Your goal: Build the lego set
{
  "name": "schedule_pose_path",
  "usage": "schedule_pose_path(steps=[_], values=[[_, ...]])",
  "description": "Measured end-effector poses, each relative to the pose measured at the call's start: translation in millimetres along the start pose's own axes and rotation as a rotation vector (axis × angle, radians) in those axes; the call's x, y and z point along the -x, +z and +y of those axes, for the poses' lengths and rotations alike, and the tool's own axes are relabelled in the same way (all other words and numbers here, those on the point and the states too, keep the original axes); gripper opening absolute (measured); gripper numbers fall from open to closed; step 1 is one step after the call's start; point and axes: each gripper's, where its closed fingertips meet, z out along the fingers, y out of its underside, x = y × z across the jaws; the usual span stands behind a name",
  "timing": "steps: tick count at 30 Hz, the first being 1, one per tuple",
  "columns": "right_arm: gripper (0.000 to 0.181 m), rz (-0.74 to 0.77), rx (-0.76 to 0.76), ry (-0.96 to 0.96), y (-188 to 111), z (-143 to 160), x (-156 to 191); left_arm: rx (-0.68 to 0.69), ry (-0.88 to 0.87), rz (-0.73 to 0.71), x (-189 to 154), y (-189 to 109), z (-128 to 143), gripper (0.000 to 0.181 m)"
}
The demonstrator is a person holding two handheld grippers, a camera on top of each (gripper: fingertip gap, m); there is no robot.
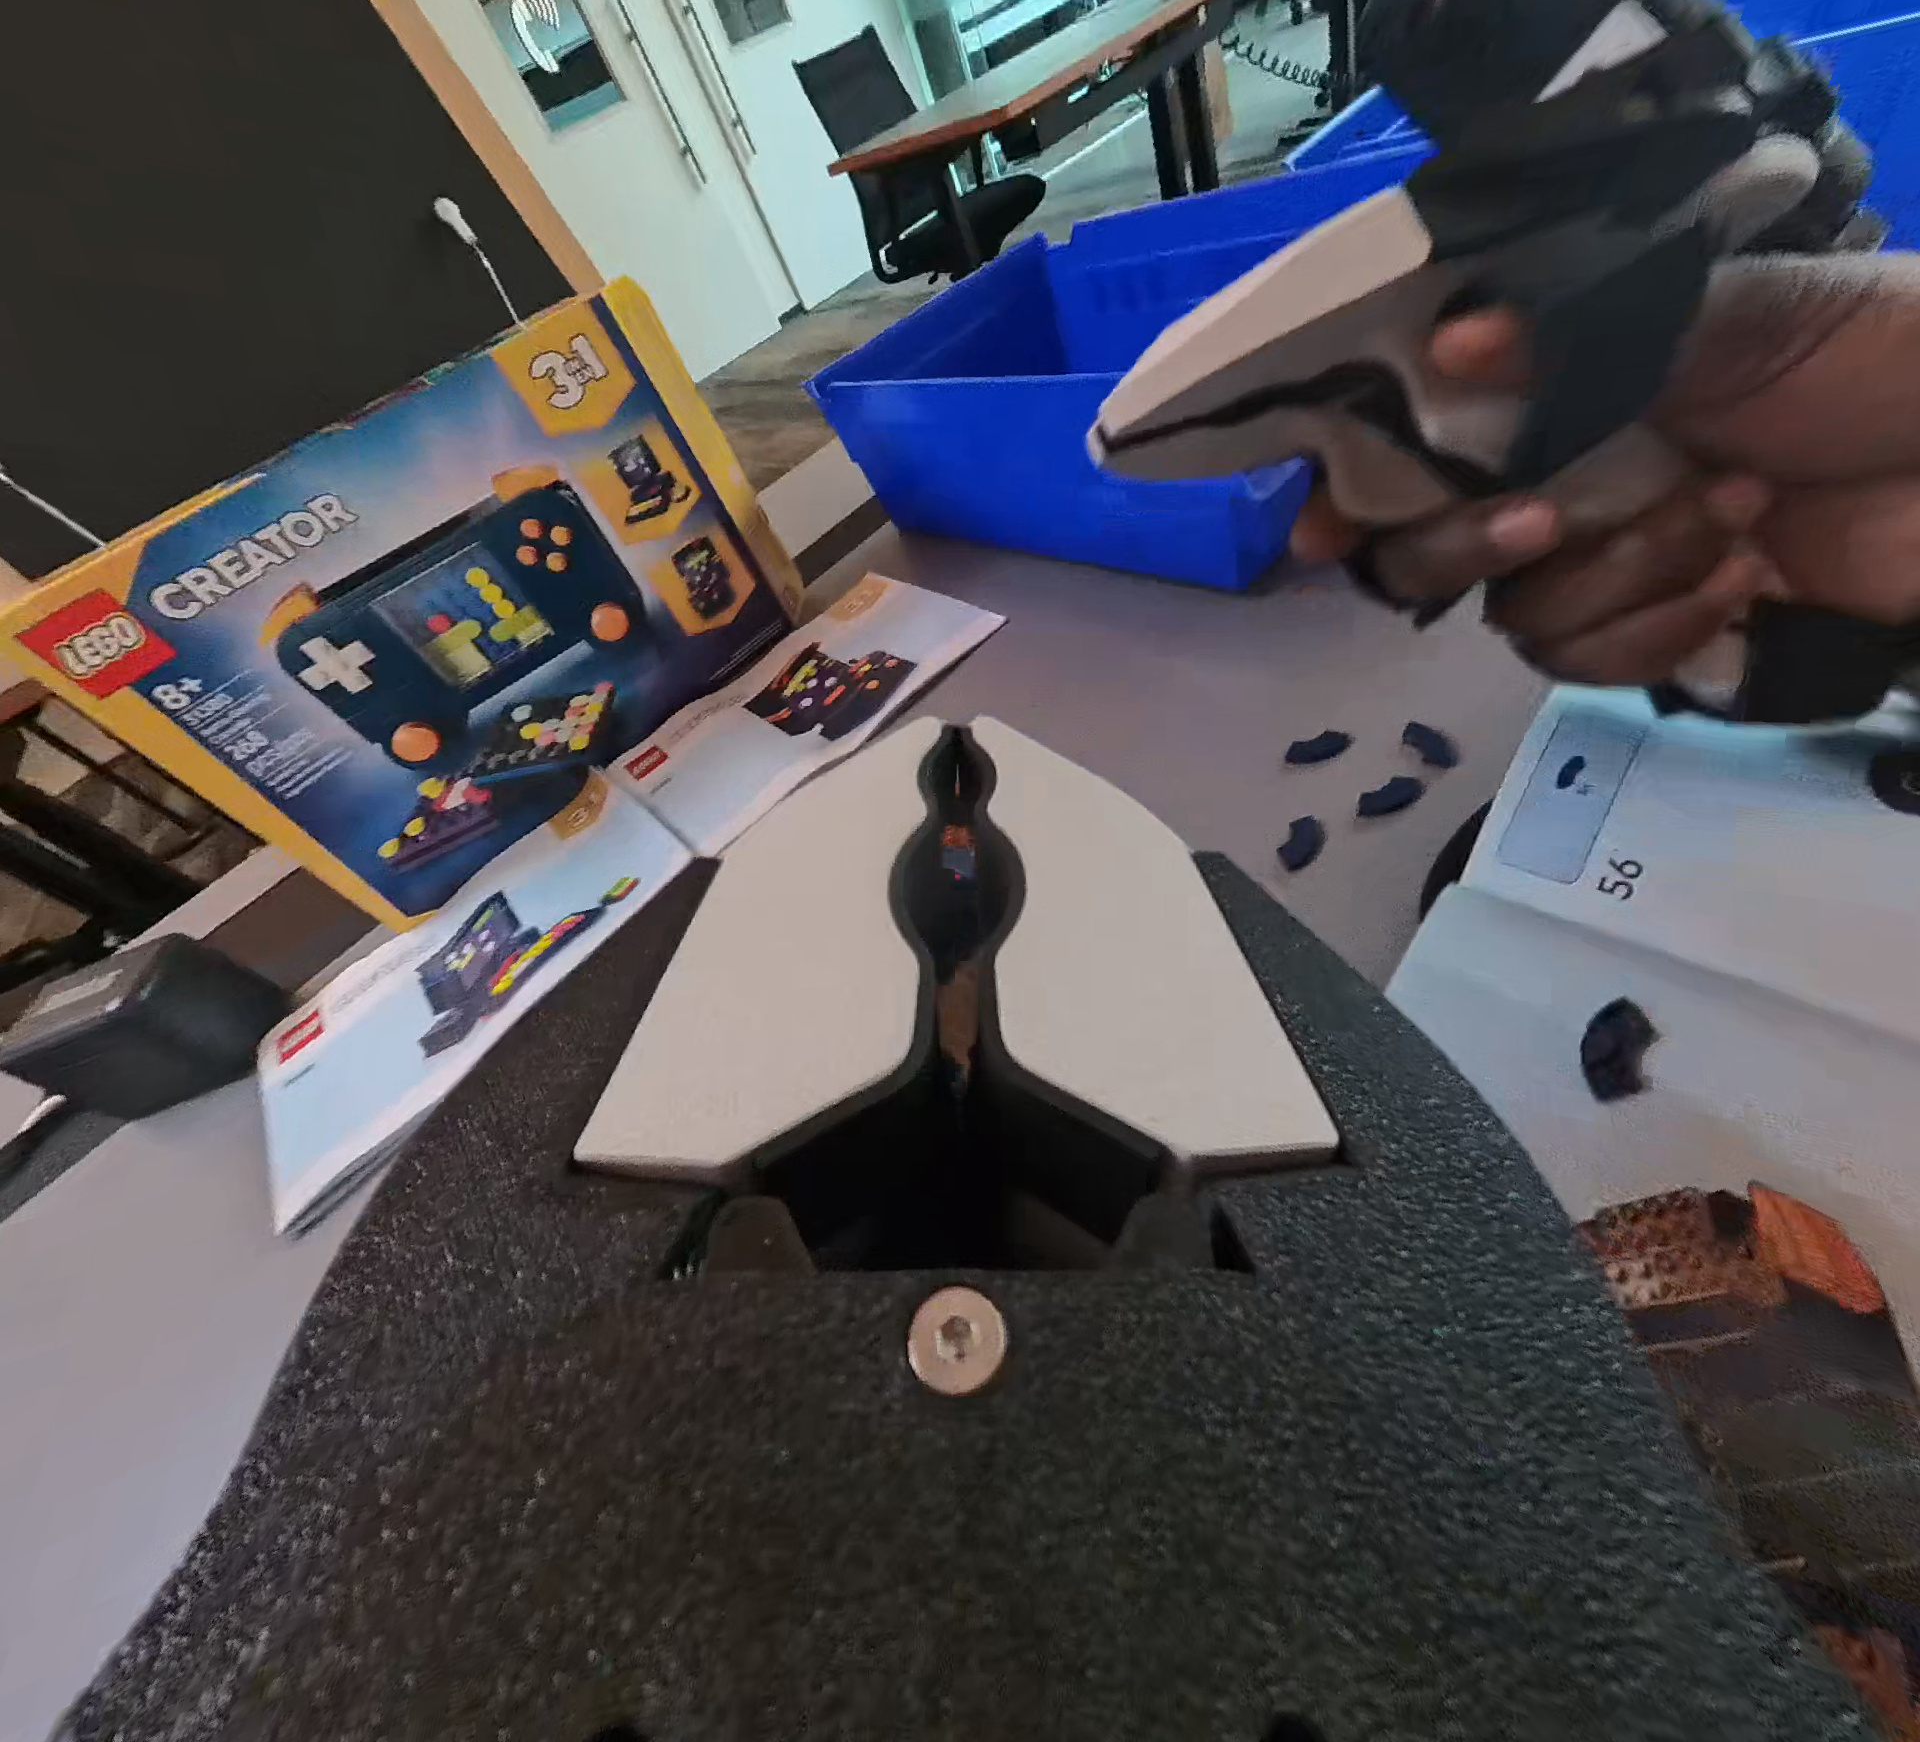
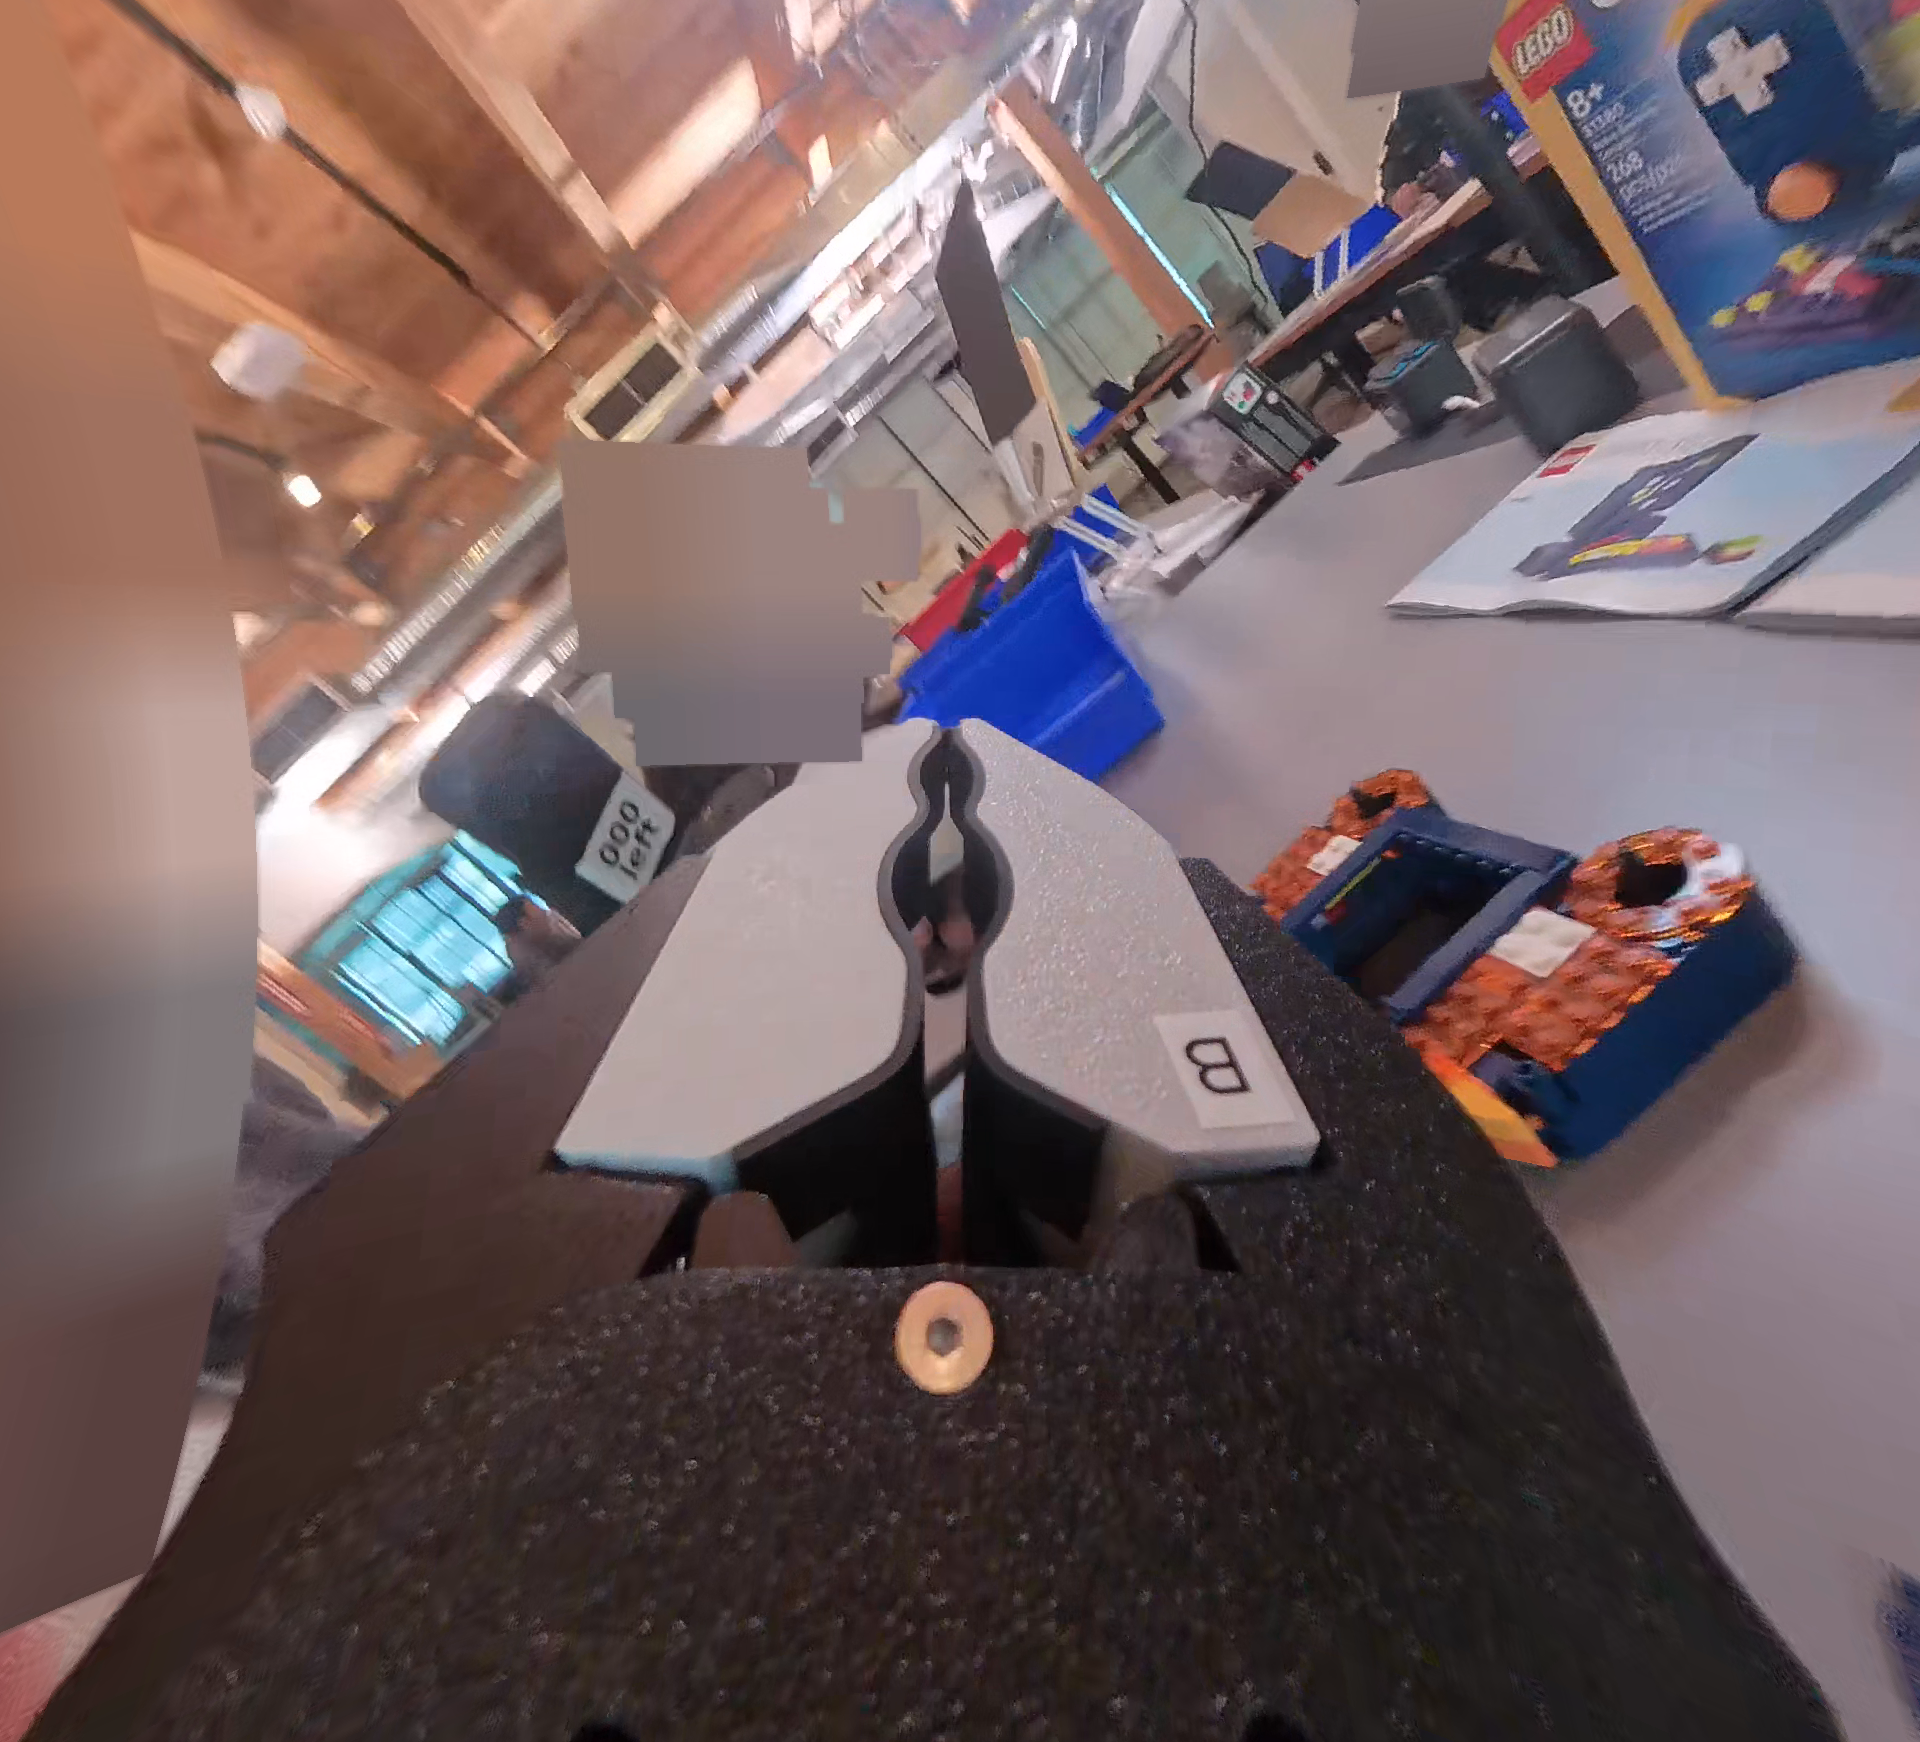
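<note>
My left gripper (image 1: 954, 738) is shut above the grey table (image 1: 1195, 653), and its fingertips meet with nothing between them. Several loose dark blue curved pieces (image 1: 1387, 796) lie on the table to its right. One more dark blue piece (image 1: 1616, 1048) lies on the open instruction booklet (image 1: 1714, 871). My right gripper (image 2: 943, 736) is shut, raised and tilted. It also shows in the left wrist view (image 1: 1103, 442), held in a hand (image 1: 1714, 508) over the blue bin. The partly built dark blue and orange model (image 2: 1507, 954) sits on the table to the right gripper's right.
The set's box (image 1: 395, 612) stands at the back left with two closed booklets (image 1: 821, 705) in front of it. A blue bin (image 1: 1039, 414) stands at the table's far edge. A black device (image 1: 135, 1017) lies at the left. Another blue bin (image 2: 1039, 664) is beyond the table. The grippers' ends are close to 6 cm from one another.
</note>
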Motion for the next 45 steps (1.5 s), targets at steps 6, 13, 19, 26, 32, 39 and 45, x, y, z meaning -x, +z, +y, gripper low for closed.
schedule_pose_path(steps=[6,13,19,26,32,39,45], values=[[0.020,-0.021,0.719,-0.473,-40,67,19,0.015,-0.012,-0.028,20,-28,7,0.001],[0.021,0.073,1.111,-0.784,-58,147,-10,-0.020,0.012,0.063,-3,-42,6,0.004],[0.007,0.128,1.178,-0.810,-61,155,-26,-0.082,0.076,0.298,-46,-48,7,0.018],[0.007,0.040,1.016,-0.562,-50,134,-7,-0.093,0.336,0.503,-97,-52,20,0.026],[0.007,-0.069,0.890,-0.284,-41,114,12,-0.081,0.637,0.461,-107,-41,23,0.022],[0.007,-0.091,0.892,-0.272,-41,114,15,-0.065,0.676,0.431,-110,-32,23,0.006],[0.020,-0.163,0.690,-0.541,-32,87,28,-0.066,-0.055,0.521,-98,-31,3,0.003]])
